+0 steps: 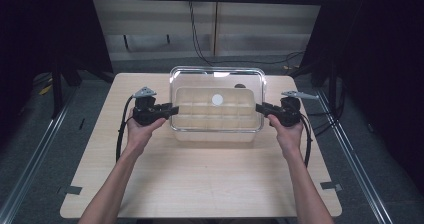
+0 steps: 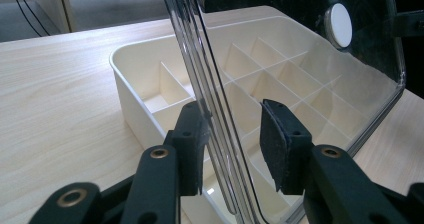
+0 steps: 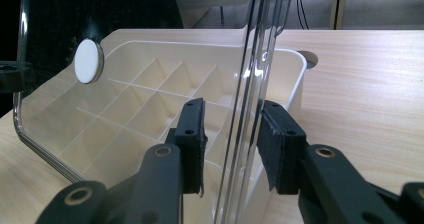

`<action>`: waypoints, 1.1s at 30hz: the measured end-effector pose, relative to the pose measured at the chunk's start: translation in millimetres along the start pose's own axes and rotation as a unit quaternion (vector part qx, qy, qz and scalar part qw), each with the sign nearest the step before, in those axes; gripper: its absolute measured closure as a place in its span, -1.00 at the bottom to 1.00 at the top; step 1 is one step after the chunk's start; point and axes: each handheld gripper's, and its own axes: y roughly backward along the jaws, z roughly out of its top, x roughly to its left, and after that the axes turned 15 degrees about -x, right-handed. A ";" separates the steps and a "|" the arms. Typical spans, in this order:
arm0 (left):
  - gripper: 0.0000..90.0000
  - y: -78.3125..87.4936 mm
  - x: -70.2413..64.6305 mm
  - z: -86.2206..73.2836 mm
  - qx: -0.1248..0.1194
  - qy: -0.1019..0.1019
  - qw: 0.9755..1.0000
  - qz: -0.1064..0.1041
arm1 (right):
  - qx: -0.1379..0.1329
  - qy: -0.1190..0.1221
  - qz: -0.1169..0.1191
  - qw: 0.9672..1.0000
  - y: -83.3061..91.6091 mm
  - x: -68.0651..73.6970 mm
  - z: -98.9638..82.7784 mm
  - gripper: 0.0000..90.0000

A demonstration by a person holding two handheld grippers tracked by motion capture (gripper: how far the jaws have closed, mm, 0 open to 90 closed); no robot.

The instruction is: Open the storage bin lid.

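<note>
A cream box [image 1: 215, 136] divided into several compartments stands at the table's middle. A clear lid [image 1: 220, 74] with a white round disc [image 1: 217, 99] lies over it. My left gripper [image 1: 172, 110] straddles the lid's left edge and my right gripper [image 1: 259, 107] its right edge. In the left gripper view the lid's rim [image 2: 210, 109] runs between the jaws of the left gripper [image 2: 232, 139]; one pad [image 2: 192, 134] touches it and the other stands off. In the right gripper view the right gripper [image 3: 230, 134] has one pad [image 3: 275, 134] against the rim [image 3: 250, 109], with a gap at the other.
The wooden table [image 1: 210, 184] has bare surface in front of the box and narrow strips at both sides. Cables trail from both grippers. Black frame posts and metal rails flank the table, and a wall with hanging cables stands behind it.
</note>
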 end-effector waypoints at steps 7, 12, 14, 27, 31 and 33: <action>0.46 5.9 -4.1 2.6 -0.004 -0.014 1.000 -0.004 | -0.009 0.005 0.005 1.000 8.0 2.8 1.7 0.51; 0.48 7.1 -5.1 3.0 -0.006 -0.015 1.000 -0.005 | -0.016 0.005 0.010 1.000 12.8 4.0 2.0 0.54; 0.48 7.4 -4.8 3.2 -0.005 -0.015 1.000 -0.005 | -0.019 0.004 0.010 1.000 13.7 4.2 1.7 0.54; 0.54 11.3 -7.6 4.0 -0.011 -0.010 1.000 -0.004 | -0.038 -0.006 0.019 0.999 19.1 4.2 0.6 0.59; 0.54 11.3 -8.9 3.9 -0.012 -0.013 1.000 -0.004 | -0.045 -0.013 0.015 0.999 20.6 5.8 1.2 0.56; 0.53 11.2 -8.8 4.0 -0.012 -0.010 1.000 -0.002 | -0.048 -0.018 0.012 0.999 20.2 6.3 1.2 0.56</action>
